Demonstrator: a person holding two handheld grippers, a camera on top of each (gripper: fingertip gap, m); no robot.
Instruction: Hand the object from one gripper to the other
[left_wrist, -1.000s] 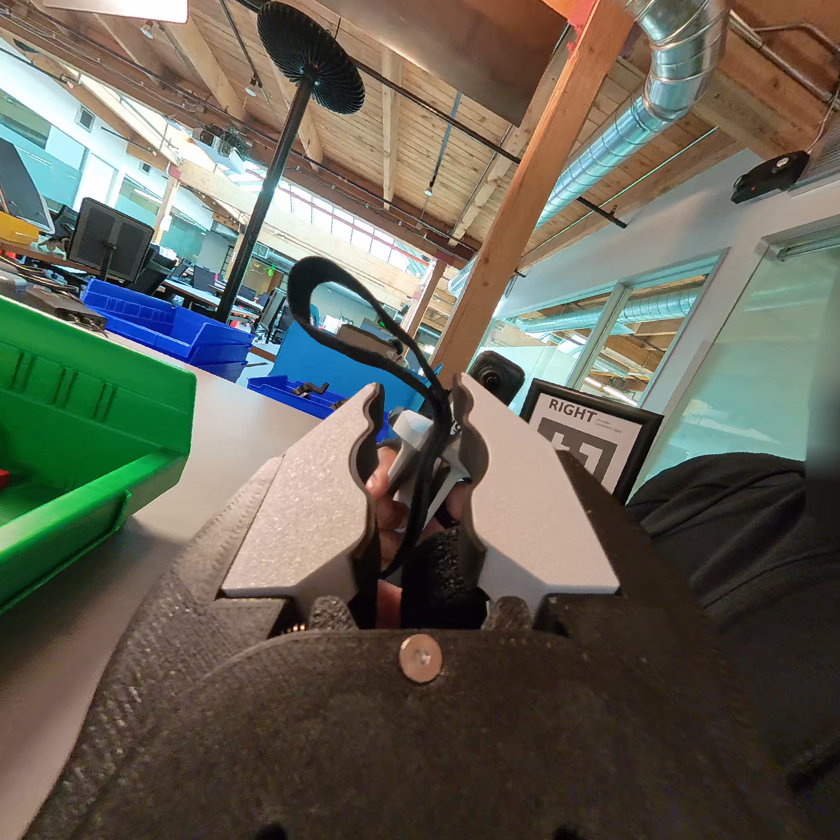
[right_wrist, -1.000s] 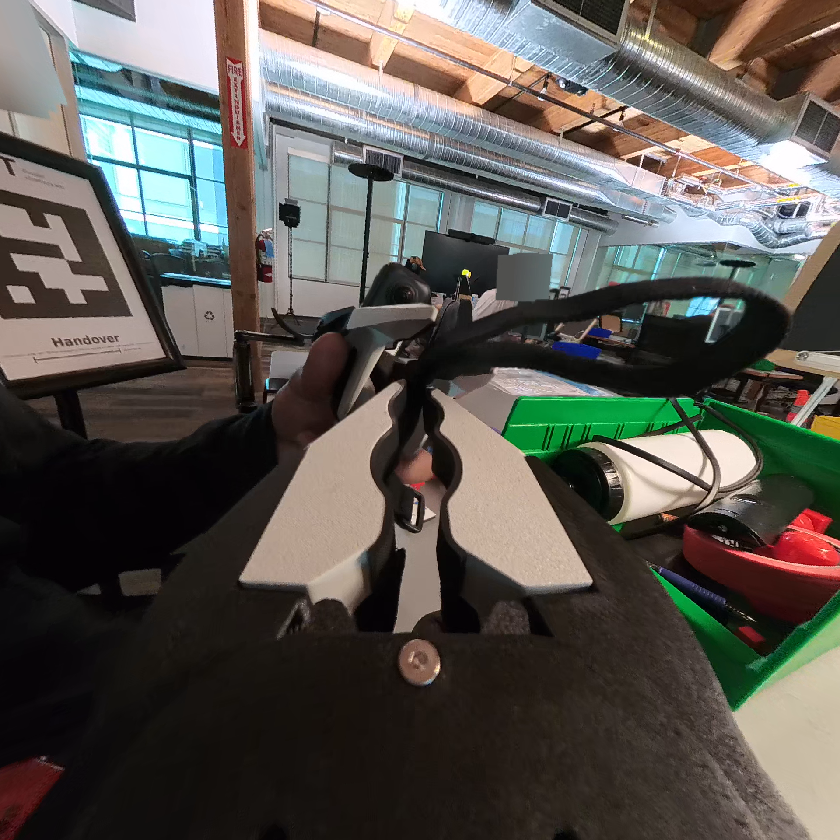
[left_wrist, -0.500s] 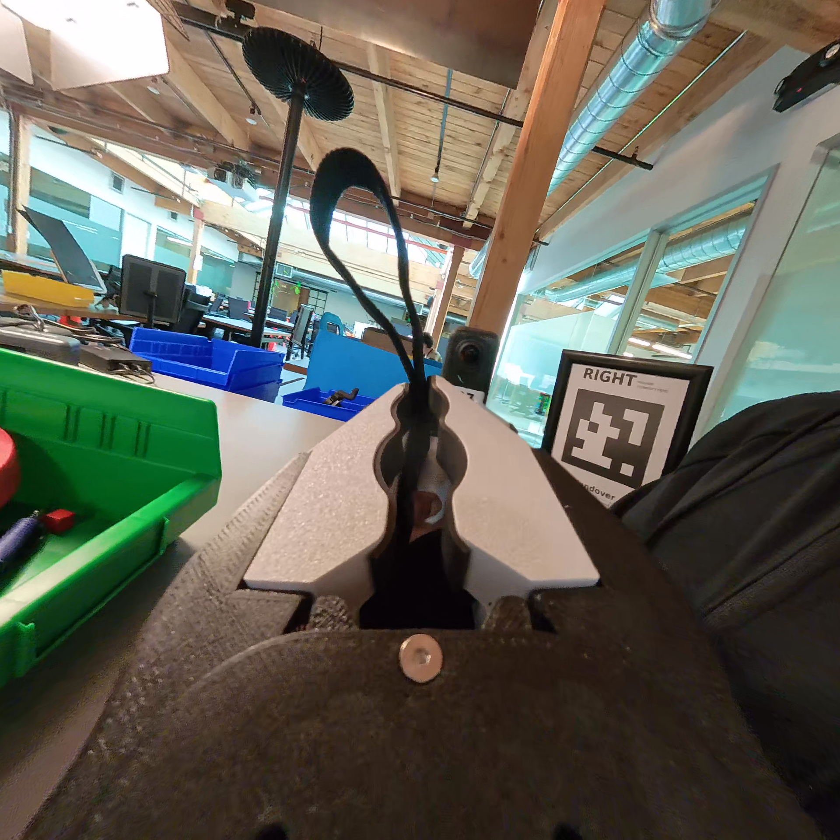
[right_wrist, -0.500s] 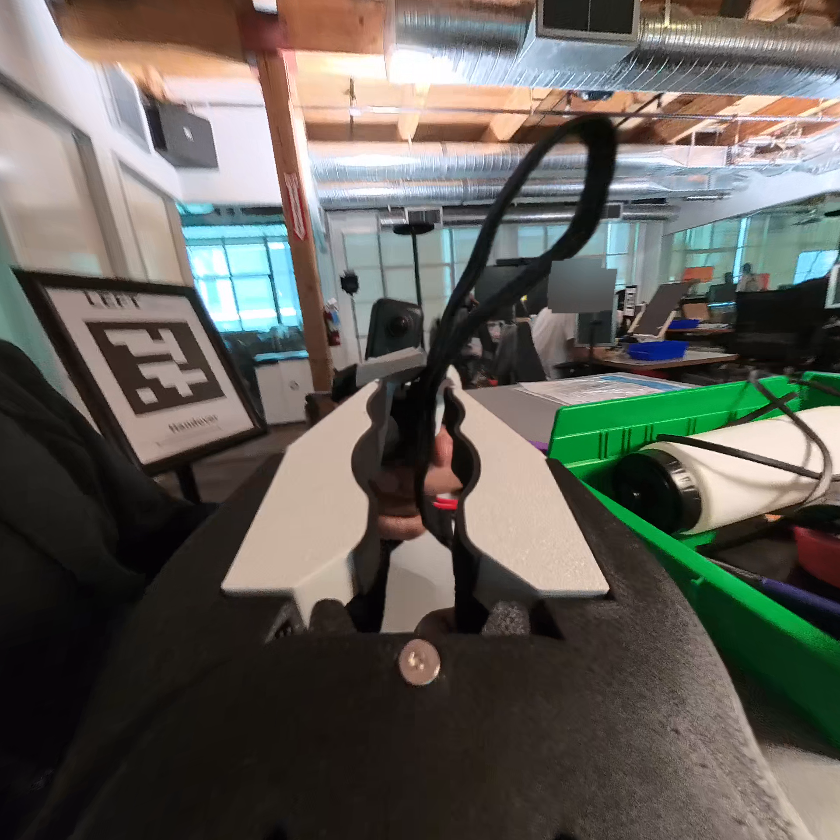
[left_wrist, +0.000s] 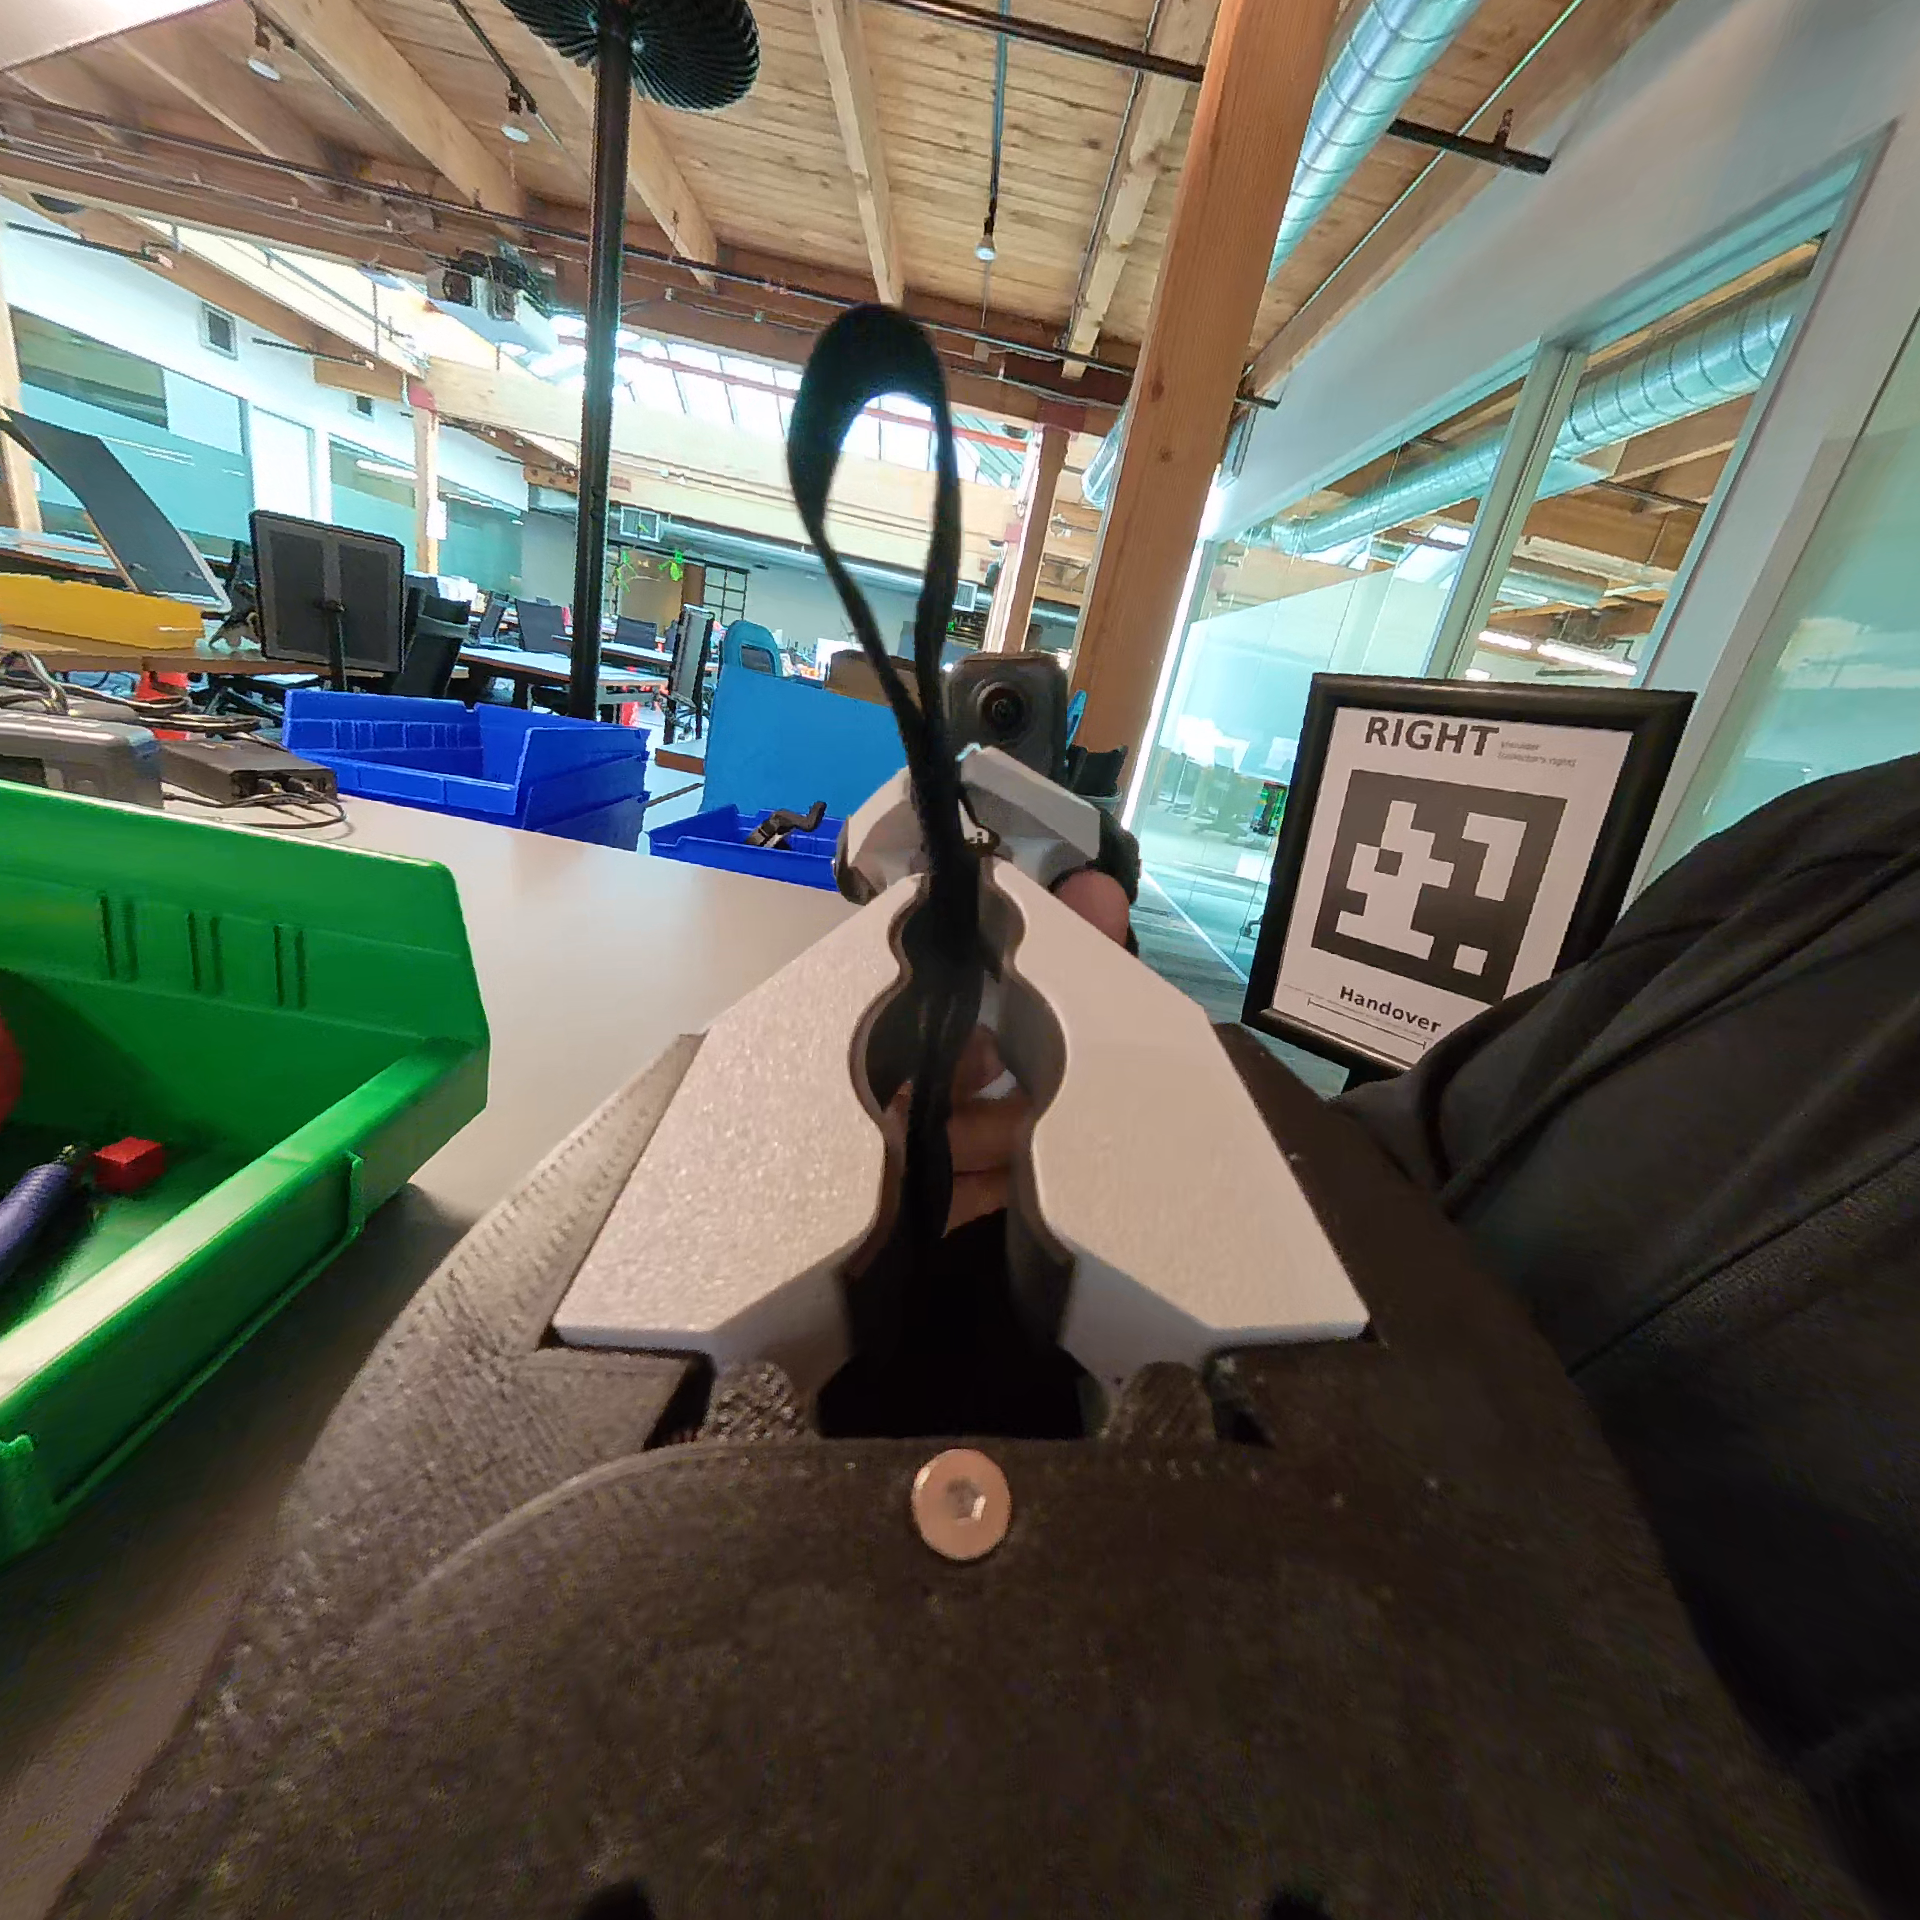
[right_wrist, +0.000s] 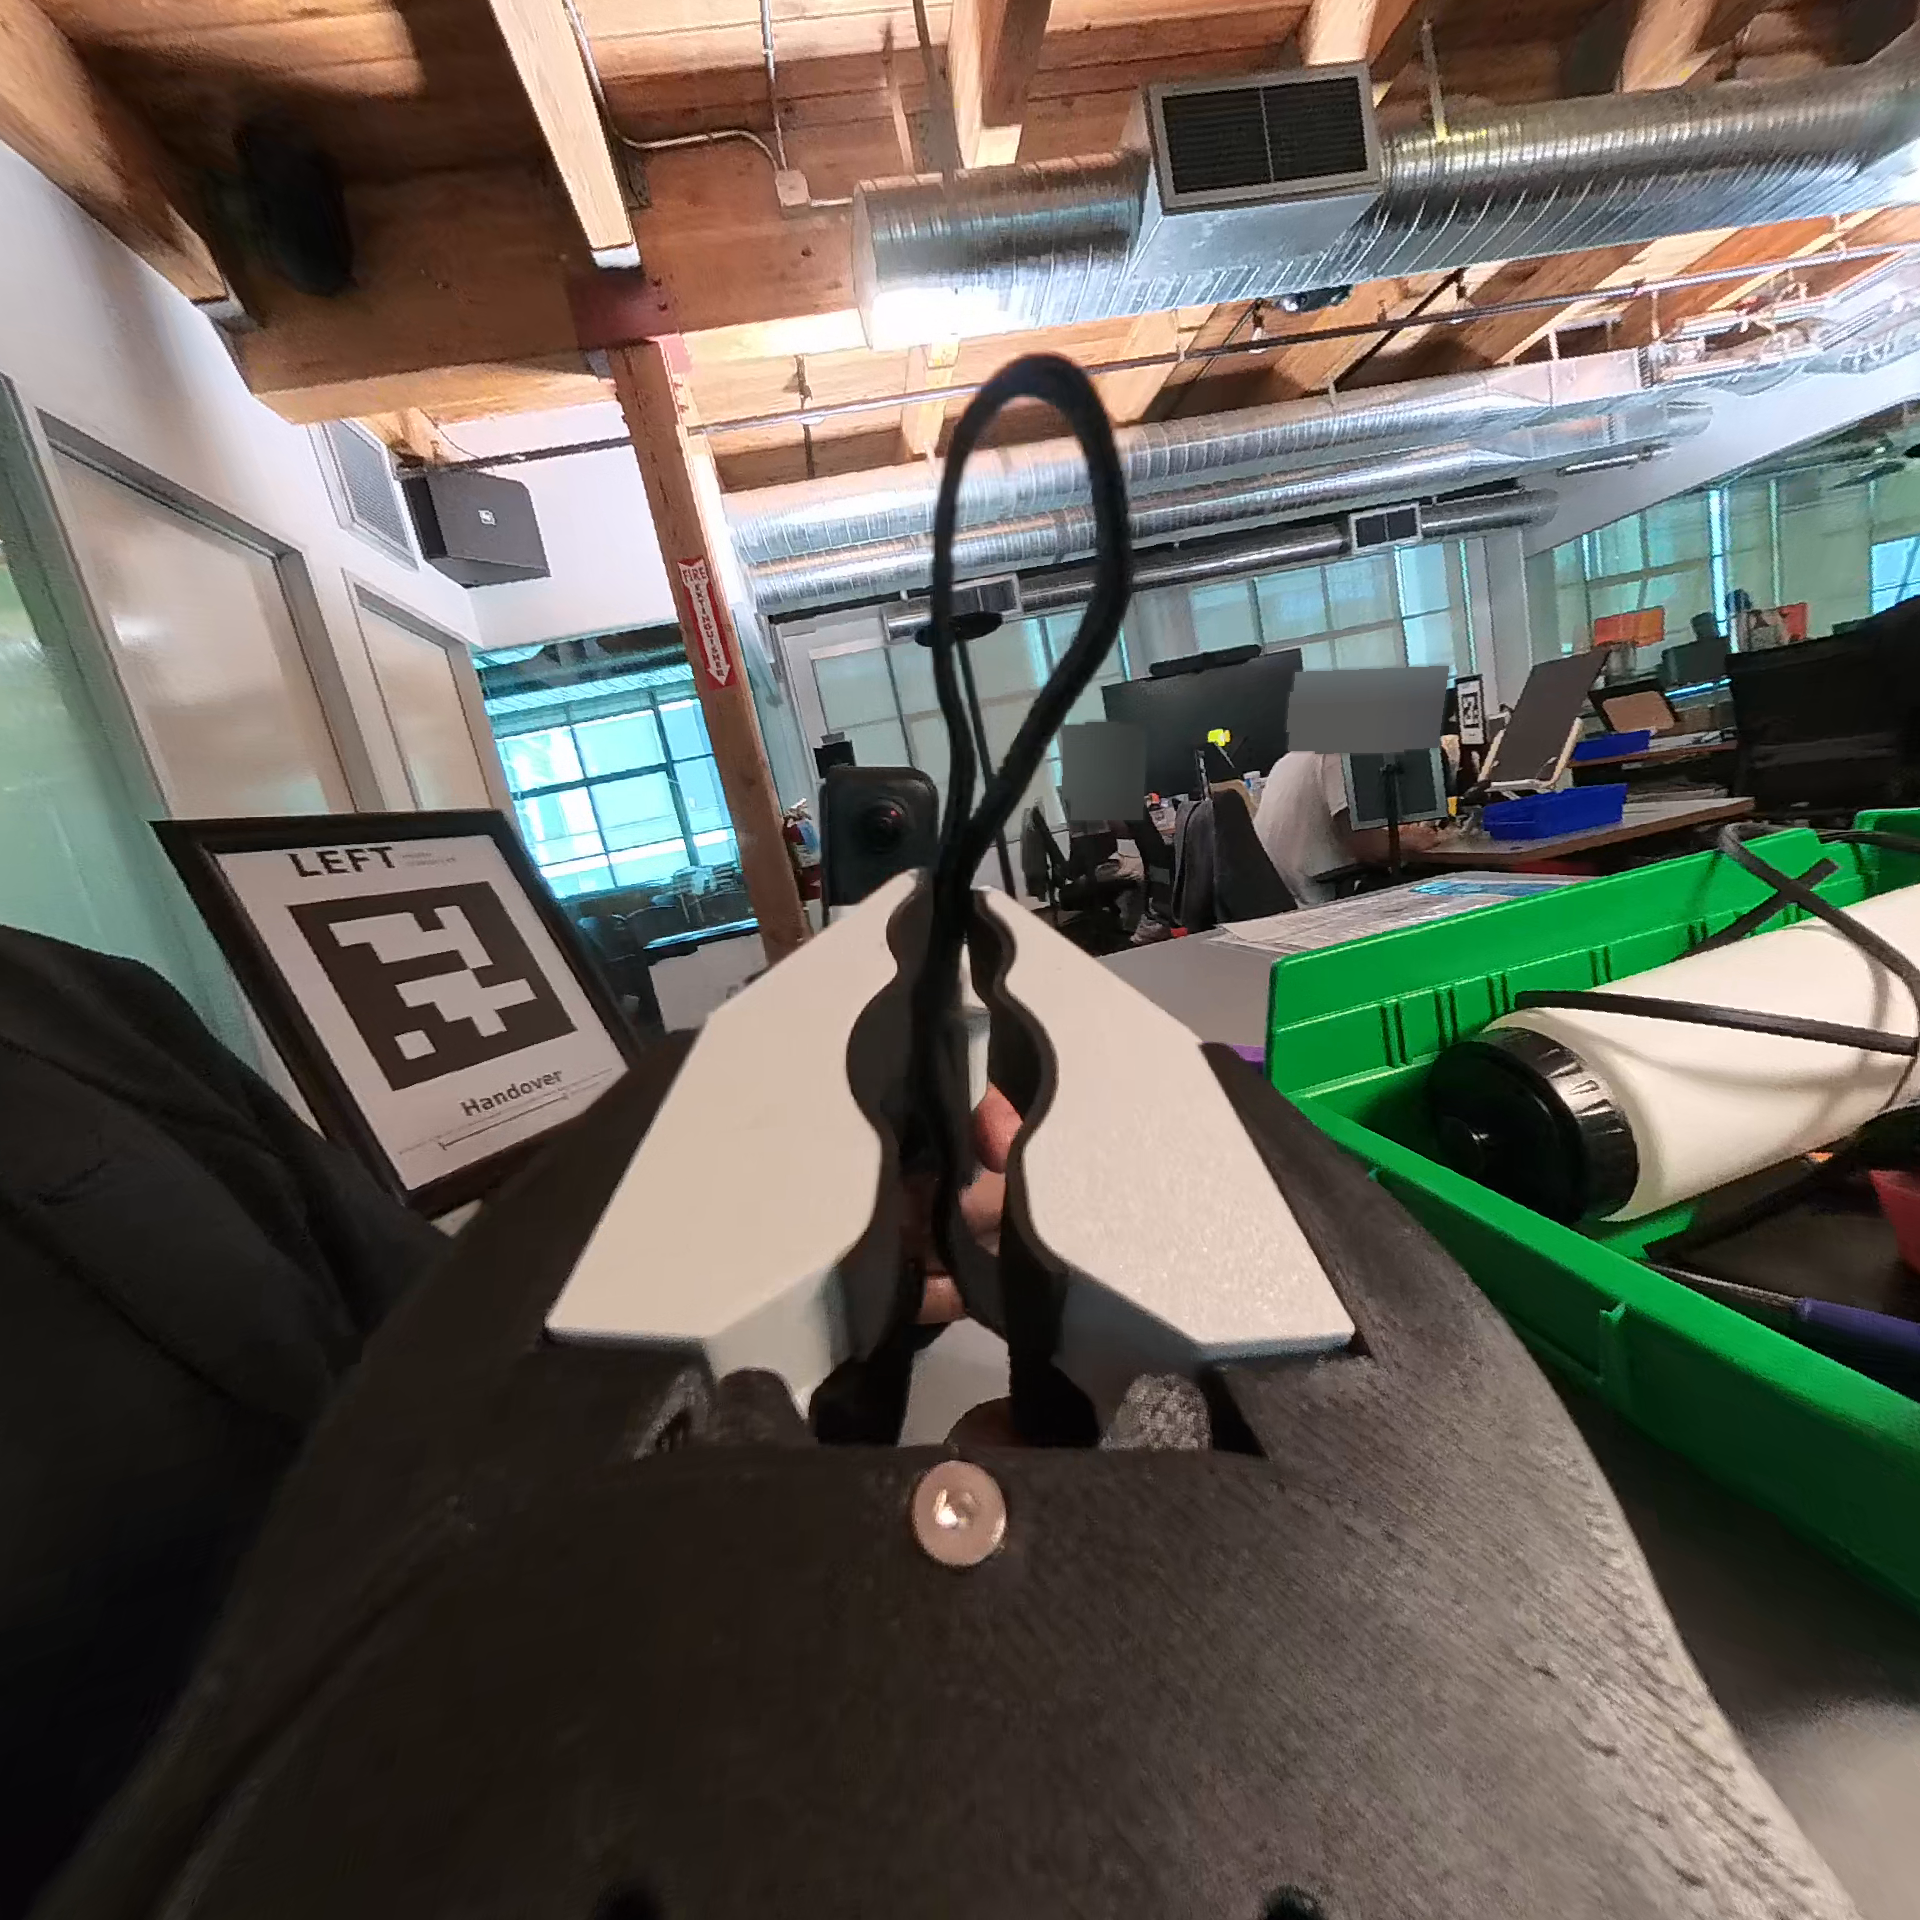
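The grey desk (left_wrist: 582, 935) carries a green bin (left_wrist: 239, 1039) at the left of the left wrist view; in the right wrist view the same green bin (right_wrist: 1455, 997) sits at the right and holds a white roll (right_wrist: 1714, 1049) with a black end cap. A framed marker sign (left_wrist: 1444, 873) stands near the right tool (left_wrist: 966, 821), and another framed sign (right_wrist: 416, 987) stands at the left of the right wrist view. The left tool (left_wrist: 961, 894) is clenched on a black strap (left_wrist: 883, 520), whose loop rises upright above the tips. The right tool (right_wrist: 951, 899) also pinches the black strap (right_wrist: 1039, 540), its tips nearly touching around it. Both tools meet tip to tip at the strap.
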